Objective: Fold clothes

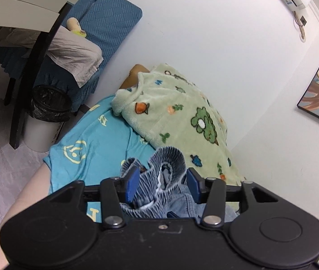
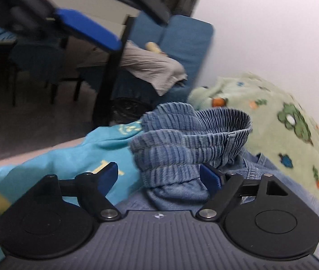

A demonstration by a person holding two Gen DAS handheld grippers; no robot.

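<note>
A pale, rounded surface [image 1: 24,193] that looks like a bed or sofa seat, set against a white wall [image 1: 215,45], carries all the clothes. Largest of them is a light green fleece garment printed with cartoon frogs and carrots [image 1: 181,117], lying rumpled along the wall edge and not folded. Beside it, toward the outer edge, a turquoise t-shirt with yellow print [image 1: 96,144] is spread fairly flat but likewise shows no fold. On top of the shirt and touching the fleece lies the piece in hand, a pair of blue denim shorts with a gathered elastic waistband [image 2: 188,139], bunched in a heap with the waistband standing up. The left gripper [image 1: 162,183] has its blue pads set moderately apart on either side of the waistband; the cloth fills the gap, yet whether the pads are pressing on it cannot be told from this view. The right gripper [image 2: 161,178] stands wide, its pads apart with the denim rising between them, so it seems to have no firm hold. Judging by this, the folding has hardly begun: the shorts must first be drawn out flat, then folded, and the shirt and fleece remain afterwards. Further off stand a blue quilted chair [image 1: 105,22] and a bin lined with a black bag [image 1: 47,112].
</note>
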